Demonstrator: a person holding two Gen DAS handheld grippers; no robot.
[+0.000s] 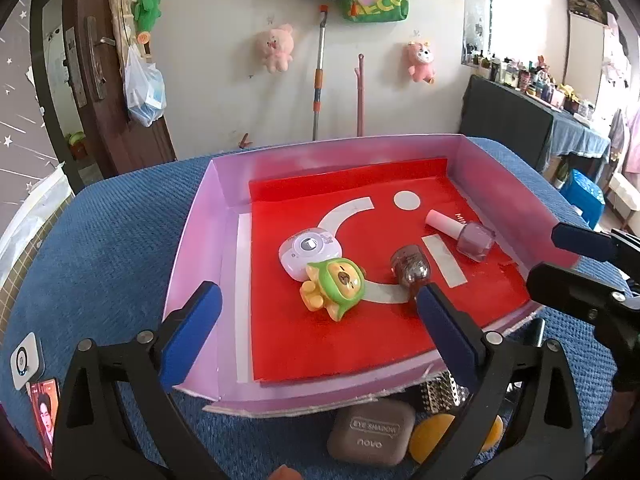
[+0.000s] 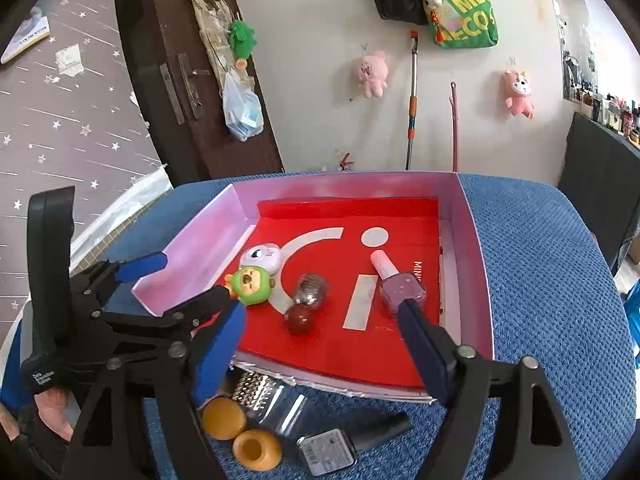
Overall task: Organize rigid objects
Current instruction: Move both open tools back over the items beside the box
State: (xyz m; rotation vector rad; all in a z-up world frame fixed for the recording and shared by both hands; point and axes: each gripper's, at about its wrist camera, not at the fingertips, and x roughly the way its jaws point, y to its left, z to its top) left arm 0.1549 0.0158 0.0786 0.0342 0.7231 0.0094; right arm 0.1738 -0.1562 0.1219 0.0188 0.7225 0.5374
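A pink-walled tray with a red floor sits on a blue cloth. In it lie a green and yellow toy figure, a white round toy, a glittery bottle with a red cap, and a pink nail polish bottle. My left gripper is open above the tray's near part, with the toy figure just beyond its tips. My right gripper is open too; its right fingertip stands in front of the nail polish bottle and nothing is gripped.
In front of the tray, on the cloth, lie a brown eye shadow case, a small grater, two orange cups, and a smartwatch. A phone lies at the left. A door and wall stand behind.
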